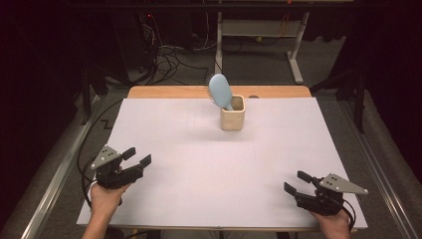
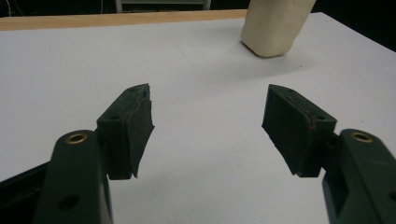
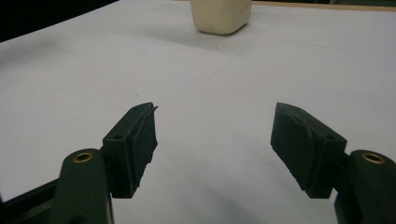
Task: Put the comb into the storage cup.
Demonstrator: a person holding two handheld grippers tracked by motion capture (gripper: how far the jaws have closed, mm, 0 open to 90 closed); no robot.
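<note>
A cream cup (image 1: 232,118) stands upright toward the far middle of the white bench (image 1: 199,169), and a blue hairbrush (image 1: 220,91) stands in it, handle down, its oval head leaning out above the cup's left rim with the bristles facing away.

The left gripper (image 1: 137,157) sits well short of the cup, near the bench's near-left corner, held in the person's left hand (image 1: 105,197). Its jaws stand apart with nothing between them; in the left gripper view (image 2: 208,123) bare bench shows in the gap, and the cup (image 2: 276,25) stands farther off, up and to the right.

The right gripper (image 1: 297,182) rests well short of the cup near the near-right corner. Its jaws are spread wide and empty (image 3: 215,140), with the cup's base (image 3: 221,16) far ahead beyond them.
</note>
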